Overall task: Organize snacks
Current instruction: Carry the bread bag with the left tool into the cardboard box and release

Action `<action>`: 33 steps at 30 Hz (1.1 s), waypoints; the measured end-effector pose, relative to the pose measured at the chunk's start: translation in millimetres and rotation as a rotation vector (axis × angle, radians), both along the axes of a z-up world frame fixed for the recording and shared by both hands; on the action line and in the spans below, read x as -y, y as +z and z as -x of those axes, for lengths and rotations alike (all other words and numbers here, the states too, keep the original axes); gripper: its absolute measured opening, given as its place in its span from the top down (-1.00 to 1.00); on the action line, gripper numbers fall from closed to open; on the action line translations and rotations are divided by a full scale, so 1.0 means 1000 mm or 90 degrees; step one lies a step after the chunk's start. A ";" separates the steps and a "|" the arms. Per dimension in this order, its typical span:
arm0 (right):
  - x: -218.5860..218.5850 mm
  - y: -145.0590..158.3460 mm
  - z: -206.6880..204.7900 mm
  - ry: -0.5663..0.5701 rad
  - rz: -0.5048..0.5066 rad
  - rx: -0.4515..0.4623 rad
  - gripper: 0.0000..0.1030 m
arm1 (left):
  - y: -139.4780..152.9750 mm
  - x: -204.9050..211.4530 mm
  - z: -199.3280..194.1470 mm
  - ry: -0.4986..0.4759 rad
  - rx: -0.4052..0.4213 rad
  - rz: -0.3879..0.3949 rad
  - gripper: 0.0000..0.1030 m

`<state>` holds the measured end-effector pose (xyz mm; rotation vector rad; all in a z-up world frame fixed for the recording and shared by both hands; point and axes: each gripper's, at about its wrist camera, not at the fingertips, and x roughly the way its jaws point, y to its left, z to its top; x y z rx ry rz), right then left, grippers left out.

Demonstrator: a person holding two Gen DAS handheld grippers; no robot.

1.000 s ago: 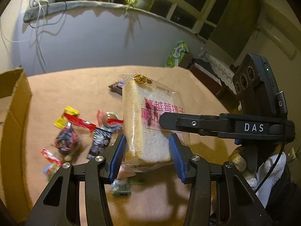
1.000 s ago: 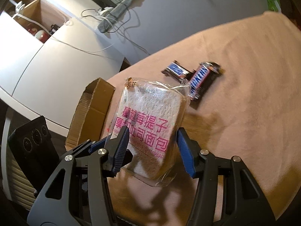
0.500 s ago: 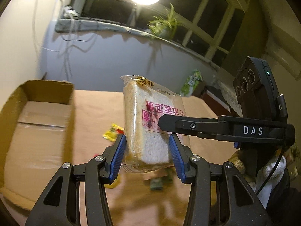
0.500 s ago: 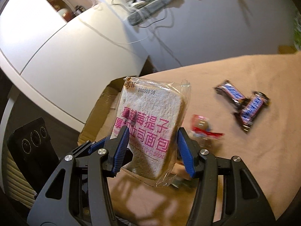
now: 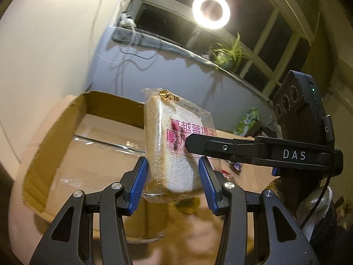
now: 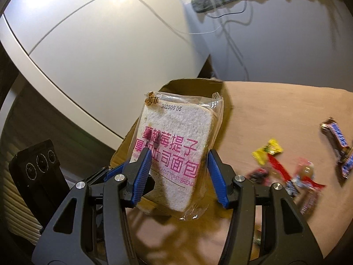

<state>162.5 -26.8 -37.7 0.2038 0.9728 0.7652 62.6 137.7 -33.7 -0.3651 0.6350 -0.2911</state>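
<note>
A wrapped slice of toast bread with pink lettering is held upright between both grippers. My left gripper is shut on its lower edges. My right gripper is also shut on the bread, and its finger crosses the packet's printed face in the left wrist view. The bread hangs in the air in front of an open cardboard box, whose flap shows behind it in the right wrist view.
Loose snacks lie on the tan table: a yellow and red candy, small wrapped sweets and a chocolate bar. A white wall and cables stand behind the box. A ring light shines above.
Both grippers have carried the bread up and to the left, away from the snack pile and toward the cardboard box. The grip has not changed.
</note>
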 end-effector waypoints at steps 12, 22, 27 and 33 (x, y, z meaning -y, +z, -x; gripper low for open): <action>-0.053 -0.017 -0.007 0.050 0.011 -0.022 -0.07 | -0.015 -0.045 0.002 0.054 -0.030 0.025 0.12; -0.061 -0.026 -0.011 0.042 0.028 -0.018 -0.08 | -0.018 -0.060 0.008 0.093 -0.032 0.021 0.12; -0.051 -0.022 -0.009 0.033 0.033 -0.005 -0.08 | -0.013 -0.053 0.010 0.089 -0.023 0.010 0.12; -0.026 -0.014 -0.007 0.013 0.058 0.021 -0.21 | -0.008 -0.038 0.009 0.067 0.007 0.005 0.12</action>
